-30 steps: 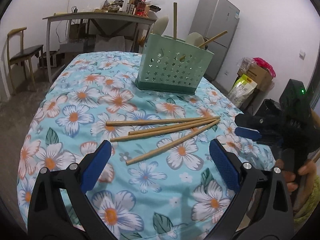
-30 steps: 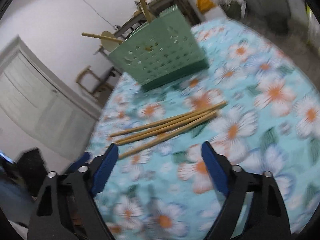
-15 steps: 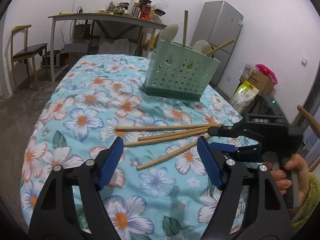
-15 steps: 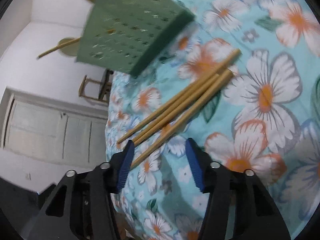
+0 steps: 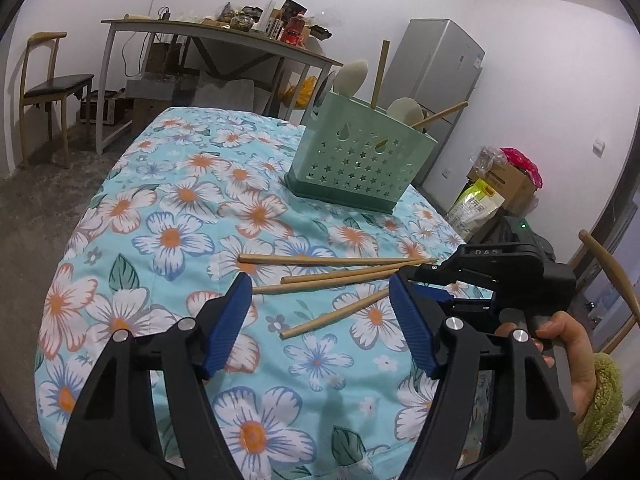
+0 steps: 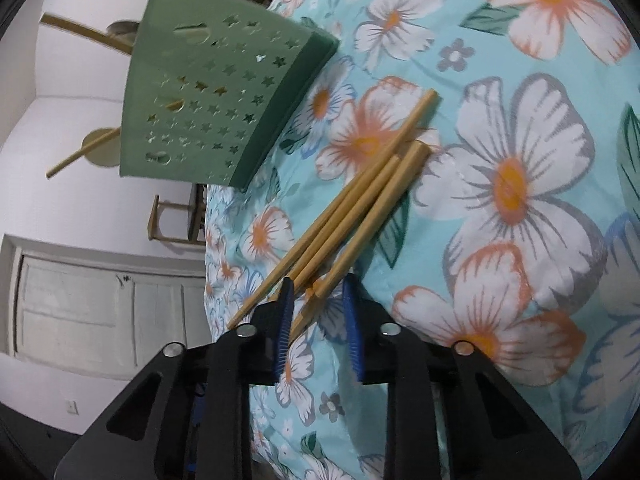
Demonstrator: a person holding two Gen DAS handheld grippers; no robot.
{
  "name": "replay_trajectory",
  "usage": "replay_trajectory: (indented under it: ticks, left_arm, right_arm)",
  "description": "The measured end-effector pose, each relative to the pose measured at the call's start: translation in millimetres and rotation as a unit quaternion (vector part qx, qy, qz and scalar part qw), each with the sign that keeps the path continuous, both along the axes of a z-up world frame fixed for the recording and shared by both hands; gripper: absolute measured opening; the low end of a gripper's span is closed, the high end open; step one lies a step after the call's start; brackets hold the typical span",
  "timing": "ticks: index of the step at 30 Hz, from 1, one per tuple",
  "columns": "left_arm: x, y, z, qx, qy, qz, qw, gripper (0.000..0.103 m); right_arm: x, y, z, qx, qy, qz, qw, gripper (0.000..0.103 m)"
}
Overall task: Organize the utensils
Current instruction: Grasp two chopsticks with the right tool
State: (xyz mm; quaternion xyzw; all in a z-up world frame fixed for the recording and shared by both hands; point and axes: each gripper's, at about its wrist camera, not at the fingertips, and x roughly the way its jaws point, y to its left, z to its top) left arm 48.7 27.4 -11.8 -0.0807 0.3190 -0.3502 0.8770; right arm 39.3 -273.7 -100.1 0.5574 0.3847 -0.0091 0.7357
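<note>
Several wooden chopsticks (image 5: 332, 276) lie fanned on the floral tablecloth (image 5: 172, 236), and show close up in the right wrist view (image 6: 360, 196). A green star-holed utensil holder (image 5: 360, 164) stands behind them with spoons and chopsticks in it; it also shows in the right wrist view (image 6: 216, 92). My left gripper (image 5: 322, 312) is open and empty, just short of the chopsticks. My right gripper (image 6: 318, 292) has narrowed around the near ends of the chopsticks, with a gap still showing between its pads; it also shows at the right of the left wrist view (image 5: 432, 280).
A grey fridge (image 5: 436, 80), boxes and bags (image 5: 500, 188) stand beyond the table on the right. A cluttered side table (image 5: 216, 36) and a chair (image 5: 52, 84) stand at the back left. The tablecloth edge falls off on the left.
My right gripper has moved in low over the chopsticks' ends and narrowed its jaws around them. My left gripper has moved slightly closer to the chopsticks and narrowed a little.
</note>
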Motion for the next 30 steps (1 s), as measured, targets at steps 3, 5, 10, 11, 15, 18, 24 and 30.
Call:
replay_trajectory:
  ticks: [3,5,10,11,15,18,24,30]
  left_arm:
    - [-1.0,-0.5,0.4,0.0,0.0,0.0,1.0,0.067]
    - [-1.3,-0.6,0.7,0.002,0.001,0.0,1.0,0.066]
    - [-2.1,-2.5,1.4,0.006,0.001,-0.001,1.0,0.06]
    - [-2.2,-2.7,1.2,0.007,0.001,0.0,1.0,0.059]
    - [1.0,-8.4,7.8,0.023,-0.009,-0.011,0.9996,0.054]
    - [8.3,-14.6,15.1,0.02,-0.011,-0.029,0.9993,0.049]
    - [35.8,-23.2,4.0,-0.025,0.08,-0.036,0.9958,0.036]
    - [67.3,-17.3,-23.4,-0.09,0.197,0.007,0.9763,0.029]
  right_arm:
    - [-1.6,-3.0,-4.5,0.014,-0.005,-0.005,1.0,0.014]
    - [-2.1,-3.7,-4.5,0.015,-0.009,-0.003,1.0,0.013]
    - [-1.4,-5.3,-4.9,0.026,-0.024,0.013,0.999,0.013]
    - [-4.2,-7.4,-4.8,0.03,-0.026,0.017,0.999,0.013]
    - [-25.8,-29.7,0.2,0.03,-0.032,0.026,0.999,0.013]
    - [-44.0,-47.7,-0.6,0.031,-0.034,0.023,0.999,0.013]
    - [-61.8,-60.7,-6.0,0.041,-0.049,0.016,0.998,0.012]
    - [-63.4,-62.0,-5.2,0.03,-0.057,0.026,0.998,0.012]
